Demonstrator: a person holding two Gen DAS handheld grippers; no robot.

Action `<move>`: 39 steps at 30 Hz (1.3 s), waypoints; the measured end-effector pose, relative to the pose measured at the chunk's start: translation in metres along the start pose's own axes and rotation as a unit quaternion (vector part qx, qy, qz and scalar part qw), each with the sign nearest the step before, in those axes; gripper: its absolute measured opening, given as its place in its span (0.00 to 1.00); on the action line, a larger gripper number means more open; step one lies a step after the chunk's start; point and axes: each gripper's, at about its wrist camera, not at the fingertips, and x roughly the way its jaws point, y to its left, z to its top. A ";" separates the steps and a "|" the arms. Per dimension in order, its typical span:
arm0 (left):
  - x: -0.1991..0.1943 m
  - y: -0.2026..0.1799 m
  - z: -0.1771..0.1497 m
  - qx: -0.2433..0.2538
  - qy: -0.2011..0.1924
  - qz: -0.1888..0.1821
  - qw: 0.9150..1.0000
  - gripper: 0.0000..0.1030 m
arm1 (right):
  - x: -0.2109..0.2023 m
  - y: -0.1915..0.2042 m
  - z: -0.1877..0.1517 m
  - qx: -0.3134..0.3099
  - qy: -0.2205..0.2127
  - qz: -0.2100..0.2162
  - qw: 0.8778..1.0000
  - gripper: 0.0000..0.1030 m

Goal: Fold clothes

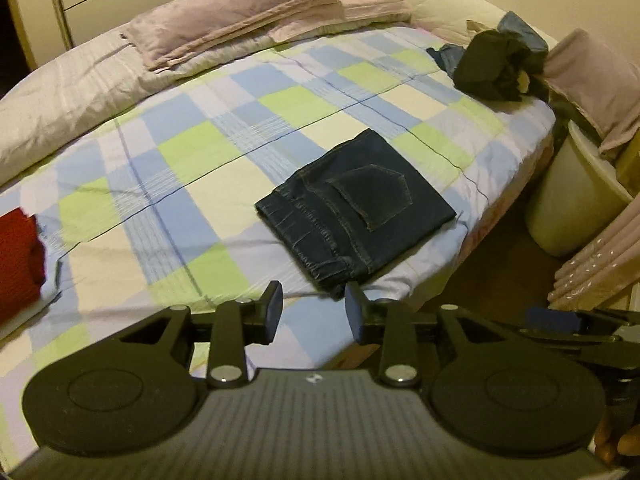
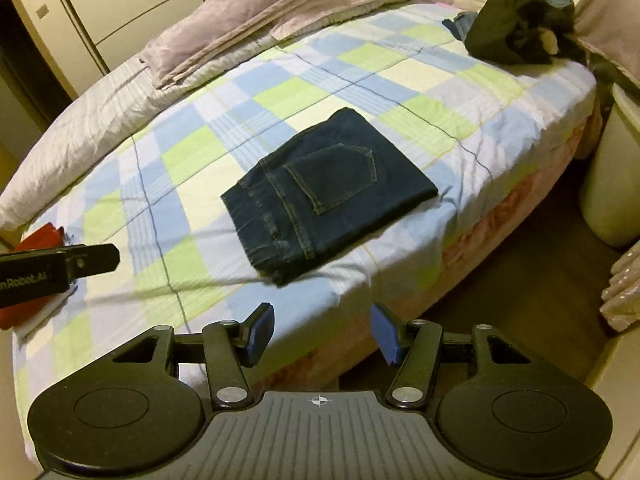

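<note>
A pair of dark blue jeans (image 1: pixel 354 208) lies folded into a flat rectangle, back pocket up, near the front edge of the checked bedspread (image 1: pixel 200 152); it also shows in the right wrist view (image 2: pixel 326 192). My left gripper (image 1: pixel 314 308) is open and empty, just short of the jeans' near corner. My right gripper (image 2: pixel 322 332) is open and empty, held back over the bed's front edge. The left gripper's finger (image 2: pixel 92 258) shows at the left of the right wrist view.
A heap of dark unfolded clothes (image 1: pixel 498 60) lies at the bed's far right corner. A red folded garment (image 1: pixel 18 260) lies at the left. Lilac pillows (image 1: pixel 236 12) lie at the head. A white bin (image 1: pixel 572 200) stands on the floor beside the bed.
</note>
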 end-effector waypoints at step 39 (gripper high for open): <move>0.030 0.025 0.081 0.031 0.046 -0.031 0.998 0.36 | 0.037 0.028 0.081 -0.009 0.060 -0.049 0.997 0.55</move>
